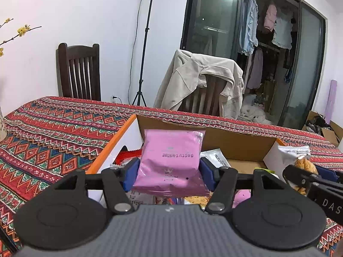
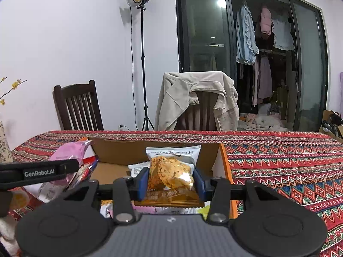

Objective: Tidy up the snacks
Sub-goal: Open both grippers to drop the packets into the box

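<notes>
The left tongs (image 1: pixel 169 172) clamp a pink packet (image 1: pixel 170 160), the right tongs (image 2: pixel 171 181) a clear crisp packet (image 2: pixel 171 171), both above the cardboard box (image 1: pixel 225 137) on the bench (image 1: pixel 53 128). Packets beneath are mostly hidden.

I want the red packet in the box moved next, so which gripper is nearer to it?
Left. The left gripper, shut on the pink packet, hangs just beside the red packet. The right gripper, holding the cracker packet, sits farther off, toward the box's other side.

cardboard box (image 1: pixel 231 147) open on top, packets crowding its floor, far wall upright
</notes>
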